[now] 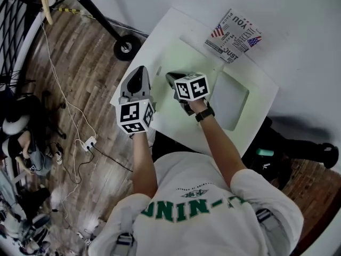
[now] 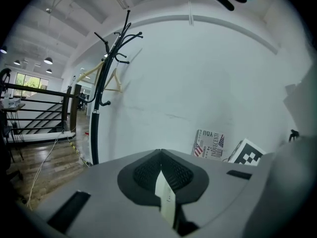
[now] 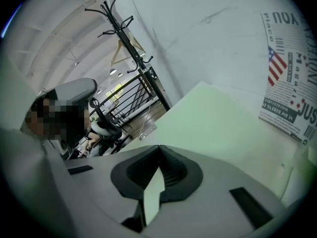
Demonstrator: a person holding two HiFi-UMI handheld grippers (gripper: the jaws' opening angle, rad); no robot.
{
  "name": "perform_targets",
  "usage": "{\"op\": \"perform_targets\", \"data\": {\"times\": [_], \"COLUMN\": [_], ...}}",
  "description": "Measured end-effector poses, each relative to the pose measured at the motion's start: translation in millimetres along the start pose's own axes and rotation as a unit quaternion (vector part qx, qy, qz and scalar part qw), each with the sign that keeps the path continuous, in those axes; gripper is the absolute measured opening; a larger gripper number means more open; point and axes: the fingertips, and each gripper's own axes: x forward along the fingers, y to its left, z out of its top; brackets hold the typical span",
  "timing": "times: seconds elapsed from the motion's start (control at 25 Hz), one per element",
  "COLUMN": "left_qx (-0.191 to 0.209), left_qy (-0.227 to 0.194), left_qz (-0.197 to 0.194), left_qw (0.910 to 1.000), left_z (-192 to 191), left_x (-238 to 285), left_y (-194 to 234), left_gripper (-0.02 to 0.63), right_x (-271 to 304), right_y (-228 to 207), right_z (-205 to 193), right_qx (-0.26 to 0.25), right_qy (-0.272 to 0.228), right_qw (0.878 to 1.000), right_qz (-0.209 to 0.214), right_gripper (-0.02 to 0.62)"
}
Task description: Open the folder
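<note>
My left gripper (image 2: 161, 158) is clamped shut on a thin pale strip, which looks to me like the left edge of the folder (image 1: 194, 57). The right gripper (image 3: 159, 157), just to its right, is pinched tight on a pale green sheet of the same folder. The rest of the folder spreads out ahead and to the right of both grippers on the white surface (image 1: 160, 23). Past it, ahead-right of the right gripper, there's a printed paper with flags (image 1: 234, 36) by the wall. Out beyond the left gripper there's a black coat rack (image 2: 101, 83).
</note>
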Motion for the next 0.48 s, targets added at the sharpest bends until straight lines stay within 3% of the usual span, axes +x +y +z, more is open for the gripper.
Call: {"op": "perform_targets", "data": {"times": [0.24, 0.48], "left_qx": [0.012, 0.041], "left_qy": [-0.018, -0.03], "left_qz": [-0.037, -0.069], "left_qw": [0.9991, 0.9963], "left_z": [32, 52], "left_x": [-8, -16], "left_y": [-36, -82], "left_gripper": [0.014, 0.014], "right_x": [-61, -133], "right_y": [1, -6], "right_z": [12, 26], "right_qx": [0.008, 0.041], "right_qy": [-0.064, -0.15], "right_qw": [0.998, 0.988], "right_qz": [-0.013, -0.021], "right_gripper": [0.017, 0.017]}}
